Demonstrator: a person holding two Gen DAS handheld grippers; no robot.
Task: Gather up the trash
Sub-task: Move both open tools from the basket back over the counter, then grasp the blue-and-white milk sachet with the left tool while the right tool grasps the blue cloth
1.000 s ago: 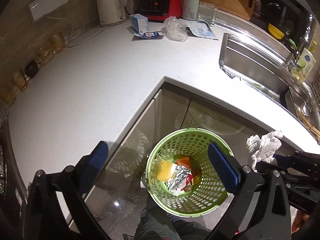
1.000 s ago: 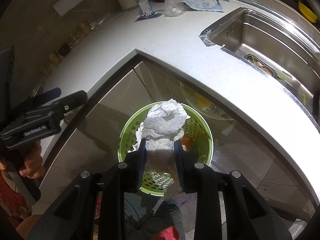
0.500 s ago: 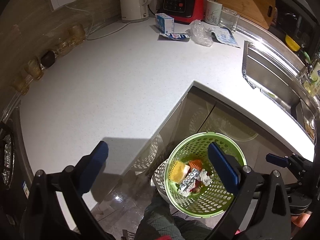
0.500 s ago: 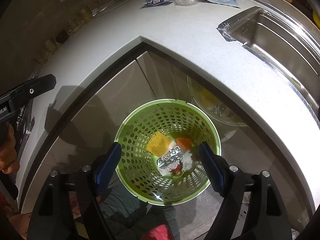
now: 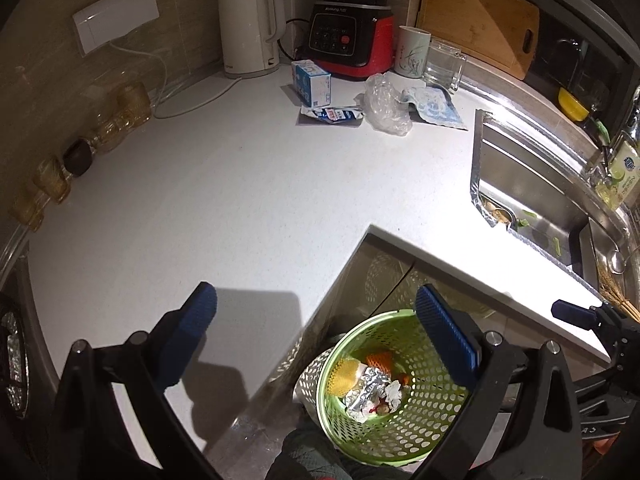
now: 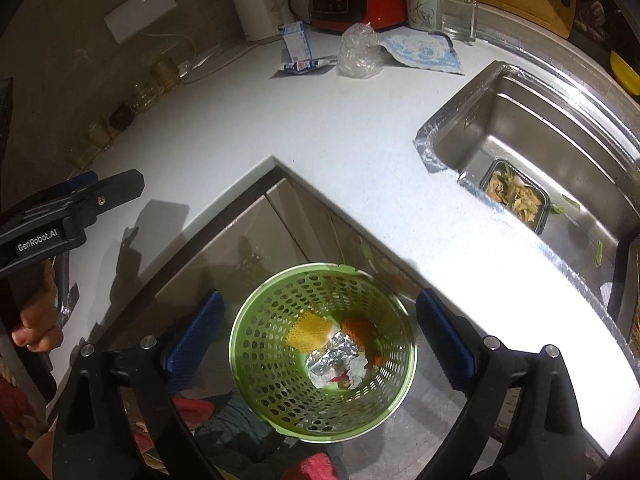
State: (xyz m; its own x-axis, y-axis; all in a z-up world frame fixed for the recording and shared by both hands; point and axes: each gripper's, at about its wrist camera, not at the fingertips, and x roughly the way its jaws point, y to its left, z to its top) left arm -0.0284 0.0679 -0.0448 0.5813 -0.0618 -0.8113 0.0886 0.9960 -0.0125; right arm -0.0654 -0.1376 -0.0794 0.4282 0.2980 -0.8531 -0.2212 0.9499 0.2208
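A green perforated trash basket (image 6: 256, 300) stands on the floor below the counter corner; it also shows in the left wrist view (image 5: 424, 420). Inside lie a crumpled white paper (image 6: 357, 369), foil (image 6: 332, 360), a yellow sponge (image 6: 308, 330) and an orange piece (image 6: 357, 330). My right gripper (image 6: 320, 330) is open and empty above the basket. My left gripper (image 5: 316, 328) is open and empty over the counter edge. On the far counter lie a crumpled clear plastic bag (image 5: 386, 106), a blue-white carton (image 5: 311, 82), a flattened wrapper (image 5: 332, 114) and a blue-white pouch (image 5: 434, 106).
A white kettle (image 5: 248, 28), red blender base (image 5: 348, 40), mug (image 5: 412, 52) and glass mug (image 5: 444, 64) stand at the back. Amber glasses (image 5: 120, 116) line the left wall. The steel sink (image 6: 532, 128) at right holds a food container (image 6: 514, 196).
My right gripper opened and dropped the crumpled white paper into the basket. Both grippers have since drawn up and back, so more of the counter shows.
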